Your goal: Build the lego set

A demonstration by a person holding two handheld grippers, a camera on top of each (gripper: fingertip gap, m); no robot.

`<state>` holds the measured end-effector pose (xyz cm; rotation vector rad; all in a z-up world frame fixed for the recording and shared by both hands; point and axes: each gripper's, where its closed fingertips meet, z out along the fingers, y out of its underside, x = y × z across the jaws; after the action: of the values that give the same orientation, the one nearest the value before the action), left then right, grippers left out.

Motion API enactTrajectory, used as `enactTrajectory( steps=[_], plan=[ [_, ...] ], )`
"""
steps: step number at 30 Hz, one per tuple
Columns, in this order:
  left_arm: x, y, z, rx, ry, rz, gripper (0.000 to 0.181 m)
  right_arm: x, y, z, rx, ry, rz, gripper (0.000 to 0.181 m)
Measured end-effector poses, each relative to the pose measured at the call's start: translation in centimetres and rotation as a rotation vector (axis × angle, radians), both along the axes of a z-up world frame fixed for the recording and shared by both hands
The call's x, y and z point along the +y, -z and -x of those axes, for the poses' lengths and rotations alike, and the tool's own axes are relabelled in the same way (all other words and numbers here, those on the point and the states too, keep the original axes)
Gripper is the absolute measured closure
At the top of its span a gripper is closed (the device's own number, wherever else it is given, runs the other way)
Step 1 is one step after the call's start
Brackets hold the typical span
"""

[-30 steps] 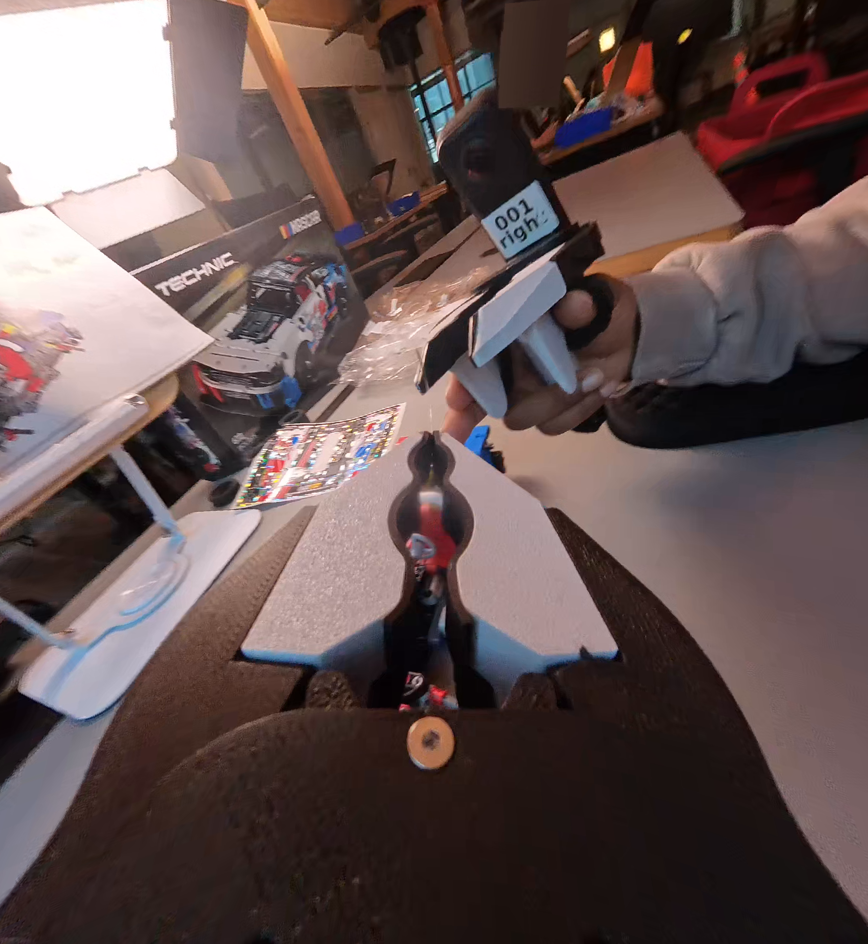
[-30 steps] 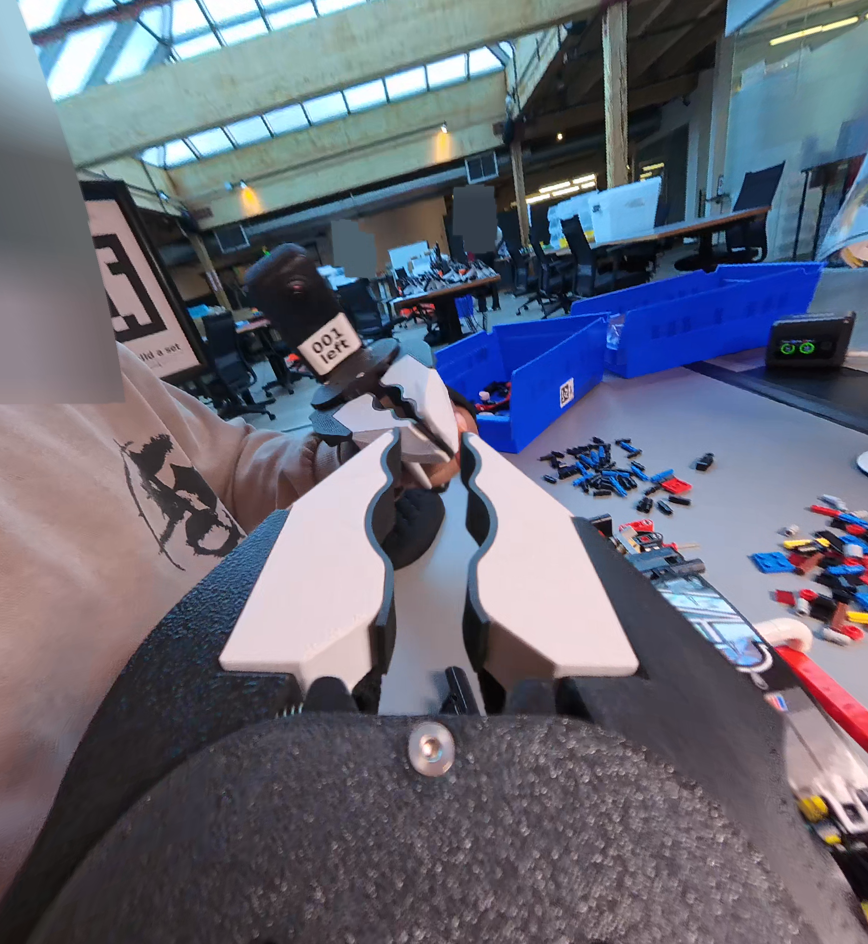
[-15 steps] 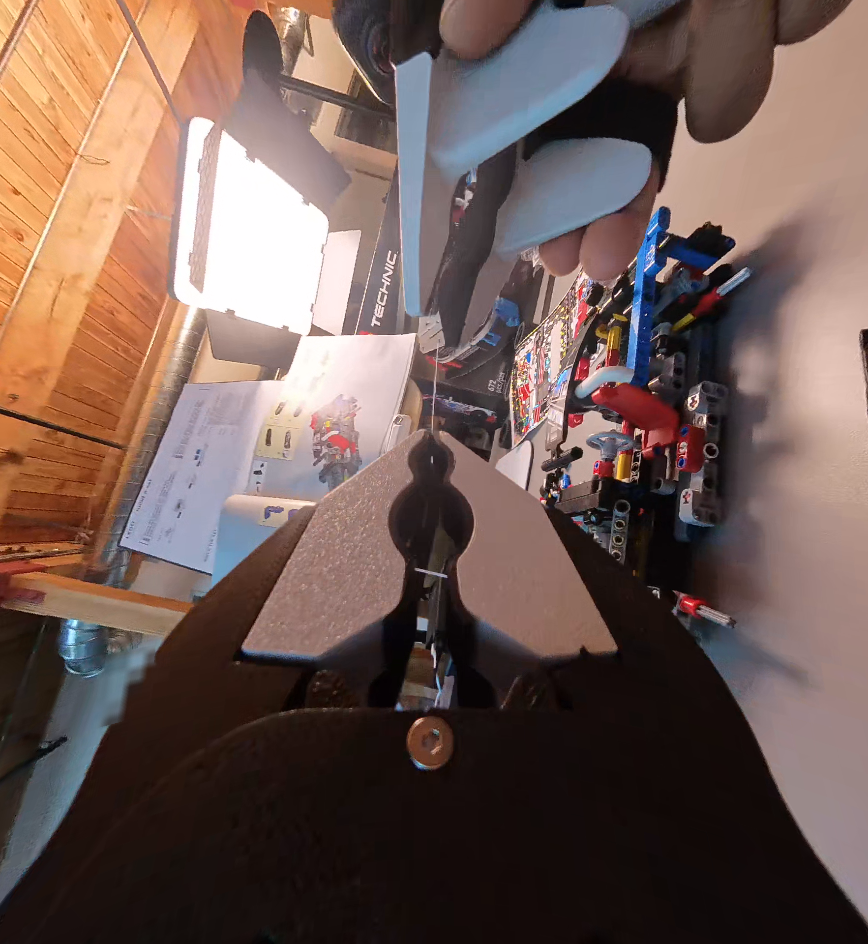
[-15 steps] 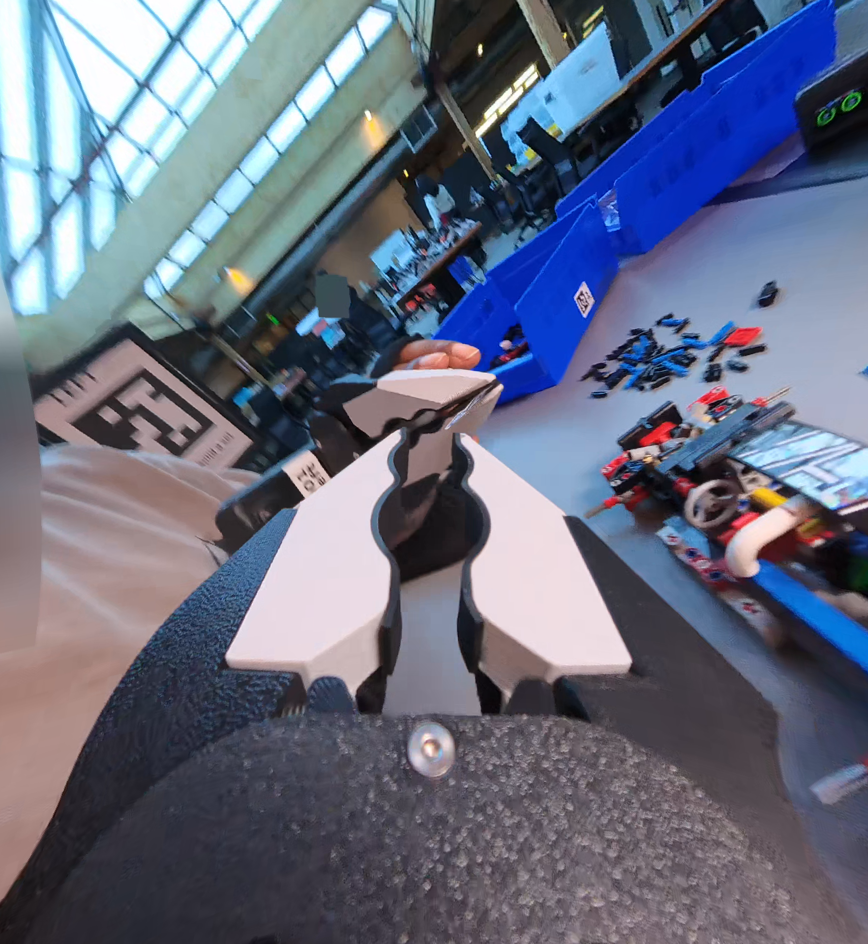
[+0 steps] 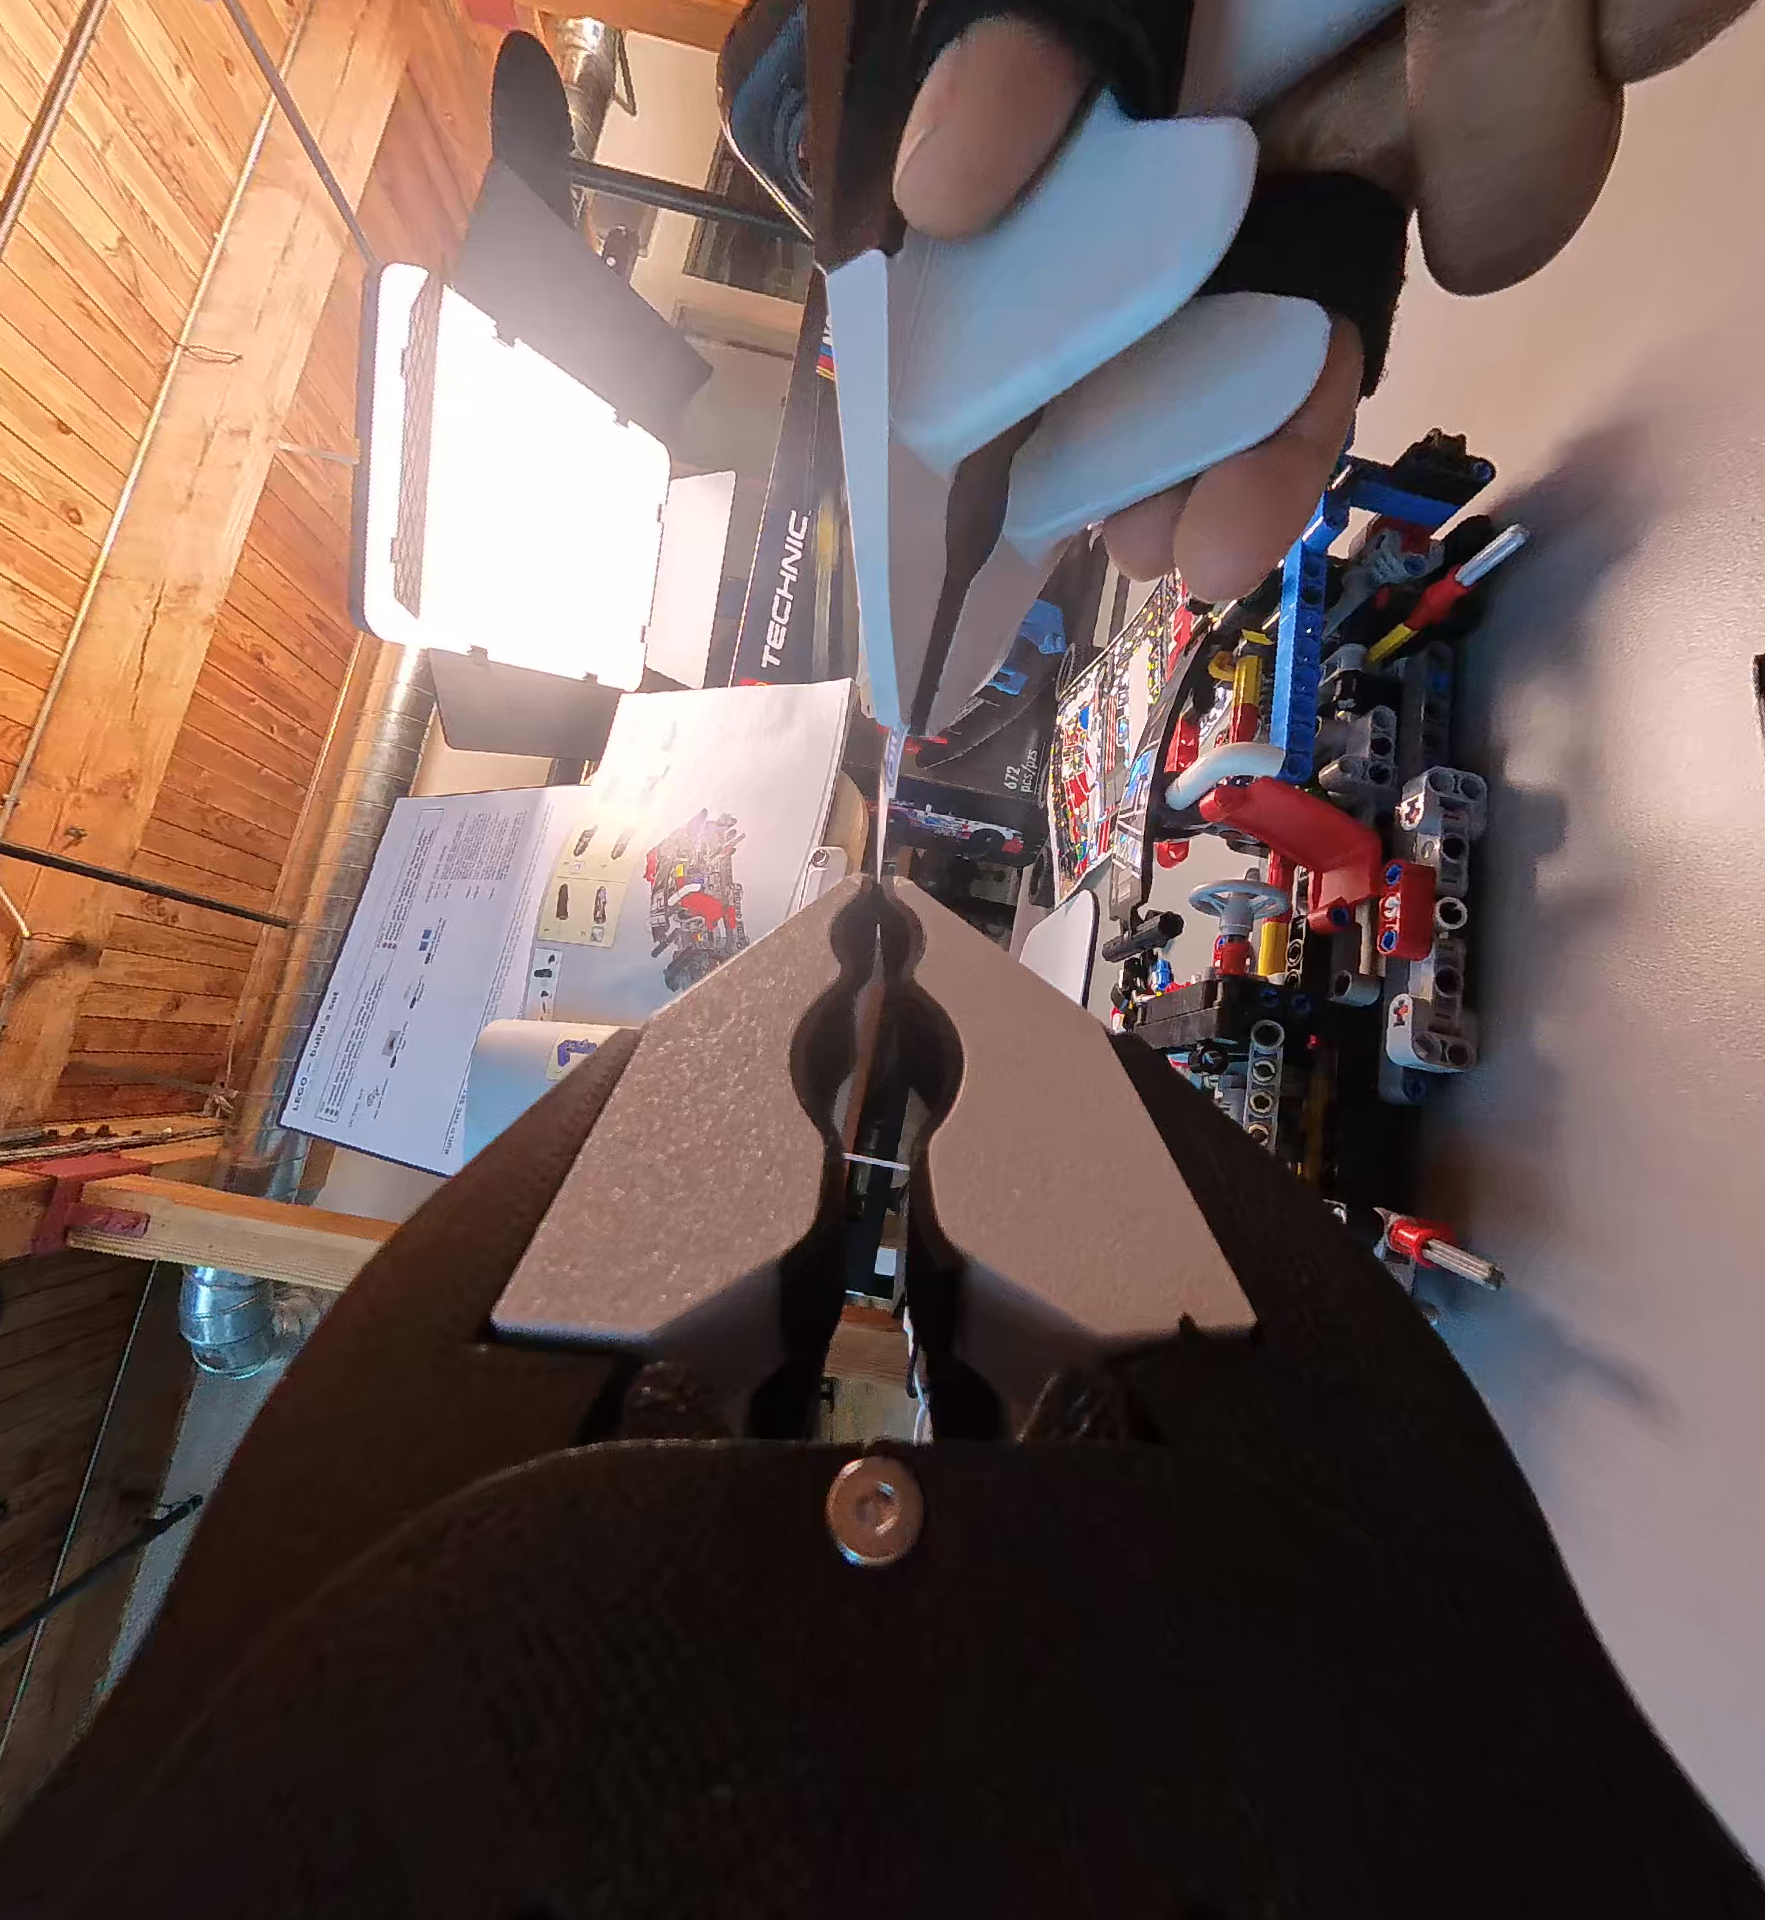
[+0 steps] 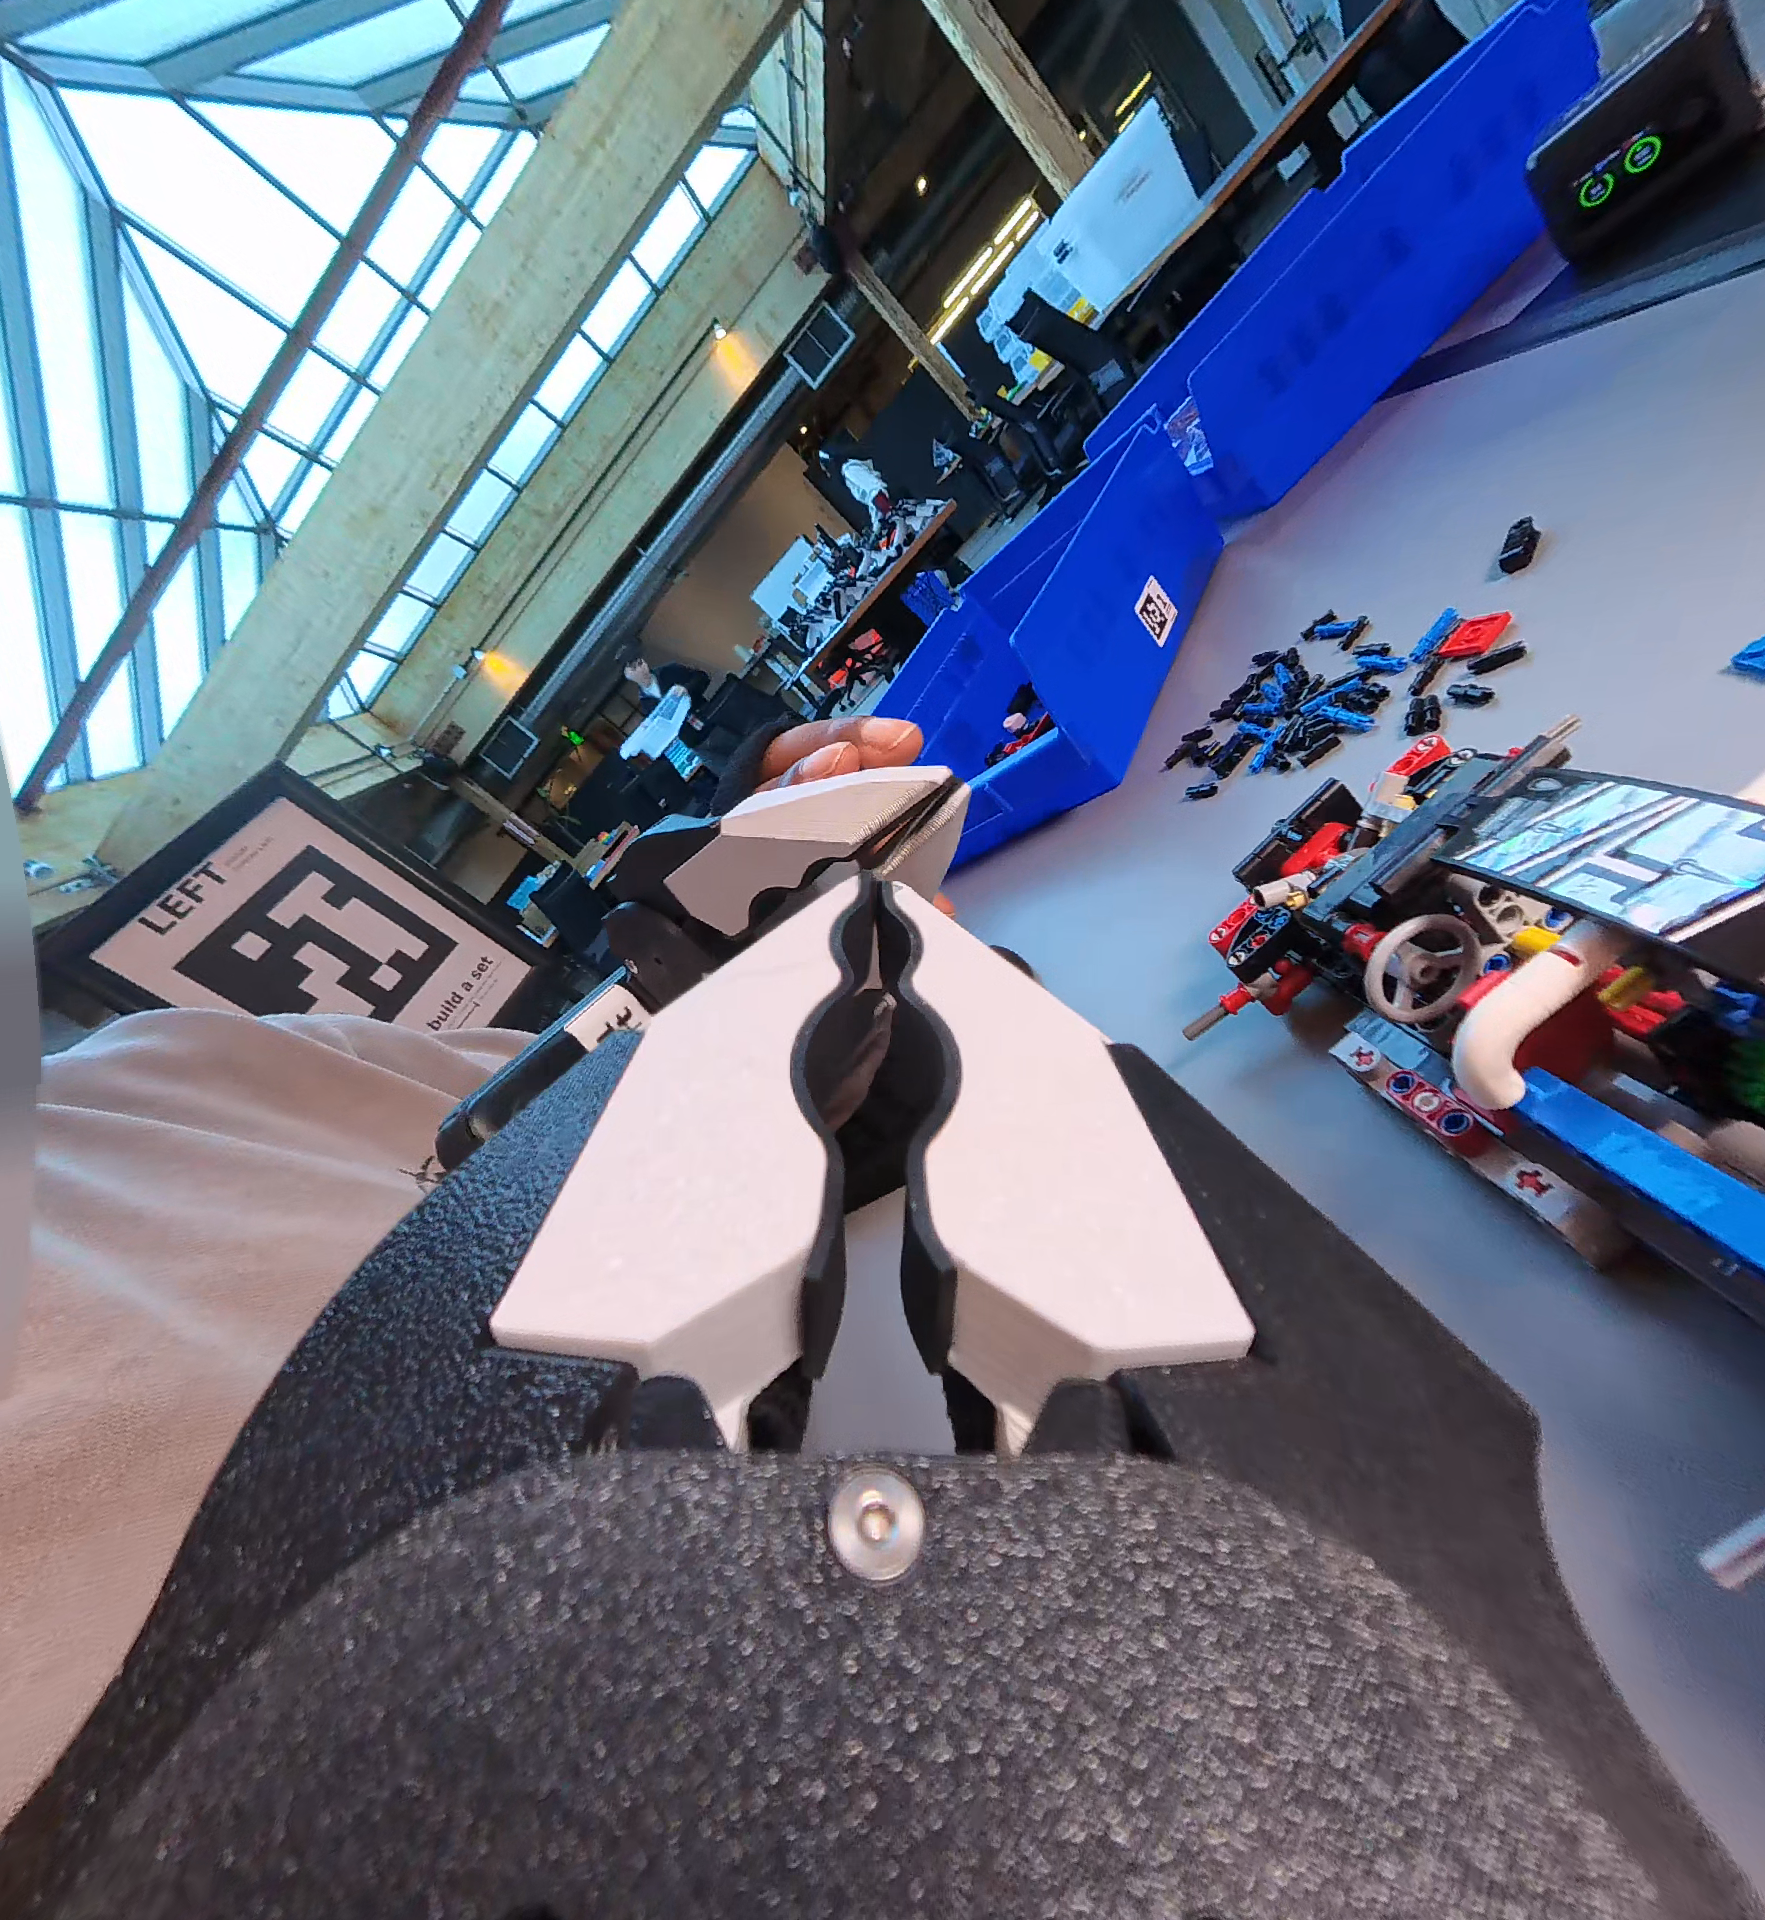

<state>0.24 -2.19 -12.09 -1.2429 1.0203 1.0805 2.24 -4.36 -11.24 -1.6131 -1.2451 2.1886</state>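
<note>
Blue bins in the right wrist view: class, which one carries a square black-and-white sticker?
The nearest blue bin, beside the pile of pins; the longer bins behind it show plain blue walls.

Half-built lego car [image 6: 1543,997] on grey table — blue side beam, white arch, steering wheel; loose pieces [image 6: 1314,707] beyond.

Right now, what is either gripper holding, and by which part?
A thin sheet, seen edge-on, likely a sticker. The left gripper is shut on its near end; the right gripper pinches its far edge at the tips.
</note>
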Motion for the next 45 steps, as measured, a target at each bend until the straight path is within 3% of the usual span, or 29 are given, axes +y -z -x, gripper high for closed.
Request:
enactTrajectory(
  steps=[3,5,9,14,17,19,24,28,36,40,45],
  plan=[
    [0.0,-0.1,-0.1,-0.129,0.038,0.019,0.181,0.2,0.3,0.0,0.008,-0.006,-0.038,0.181],
    [0.0,0.0,0.0,-0.305,0.080,0.069,0.161,0.4,0.4,-0.2,0.030,-0.013,-0.103,0.181],
    [-1.1,-1.2,-1.5,-0.832,0.340,0.250,0.144,0.8,-1.0,-1.2,0.124,-0.074,-0.201,0.181],
    [-2.2,-2.0,-1.8,-1.588,0.690,0.623,0.139,1.0,-2.8,-2.6,0.224,-0.172,-0.405,0.181],
    [-2.6,-1.6,-2.1,-1.815,0.793,0.781,0.146,0.4,-2.0,-3.1,0.233,-0.227,-0.539,0.181],
    [-2.4,1.2,-2.6,-1.746,0.665,0.911,0.147,0.3,-0.8,-3.4,0.210,-0.244,-0.583,0.181],
    [-3.0,9.0,-2.7,-1.386,0.255,1.126,0.145,1.1,2.7,-4.1,0.116,-0.230,-0.617,0.181],
    [-3.3,12.2,-3.1,-1.247,0.112,1.205,0.150,1.8,4.6,-4.9,0.044,-0.226,-0.649,0.181],
    [-2.5,13.8,-4.1,-0.958,0.054,1.157,0.172,1.9,10.1,-5.1,-0.194,-0.272,-0.804,0.181],
    [-2.2,13.6,-4.1,-0.825,0.090,1.074,0.174,1.2,11.0,-5.0,-0.219,-0.306,-0.828,0.181],
    [-1.4,11.9,-3.5,-0.574,0.161,0.825,0.176,0.8,10.5,-5.3,-0.200,-0.314,-0.800,0.181]
  ],
)
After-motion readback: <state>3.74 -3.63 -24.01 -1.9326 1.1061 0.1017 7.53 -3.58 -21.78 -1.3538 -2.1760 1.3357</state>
